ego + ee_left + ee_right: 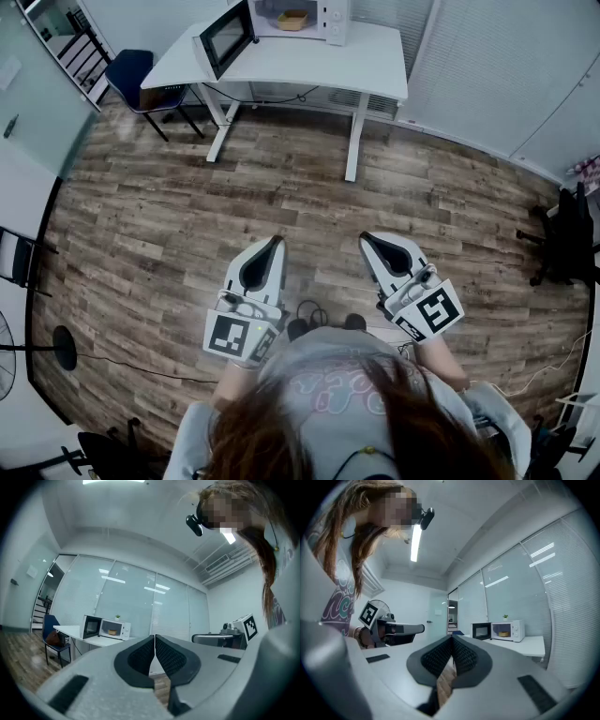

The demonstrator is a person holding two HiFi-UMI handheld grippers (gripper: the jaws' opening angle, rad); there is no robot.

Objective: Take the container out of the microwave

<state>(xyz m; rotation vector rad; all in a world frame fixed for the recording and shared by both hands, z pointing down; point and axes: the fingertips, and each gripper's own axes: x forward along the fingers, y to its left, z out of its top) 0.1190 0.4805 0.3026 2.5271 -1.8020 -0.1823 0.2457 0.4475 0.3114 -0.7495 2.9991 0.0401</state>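
Hair (375, 431) fills the bottom of the head view. Just ahead of it the left gripper (275, 241) and the right gripper (367, 240) sit level, side by side and apart. Both have their jaws pressed together with nothing between them, as the left gripper view (154, 637) and the right gripper view (452, 639) show.

A broad stretch of wood-plank floor (281, 178) lies open between the grippers and the white table (281, 64). A blue chair (131, 73) stands beside the table's left end, and a black office chair (562, 239) is well off to the right.

The microwave (330, 21) stands at the table's back edge. Its door (225, 37) is swung open to the left, reaching out near the table's front edge. The yellowish container (292, 20) sits inside the cavity, well apart from both grippers. It is shallow, and its longer side seems to run across the cavity's width. Glass walls with blinds (487, 66) close the room behind.
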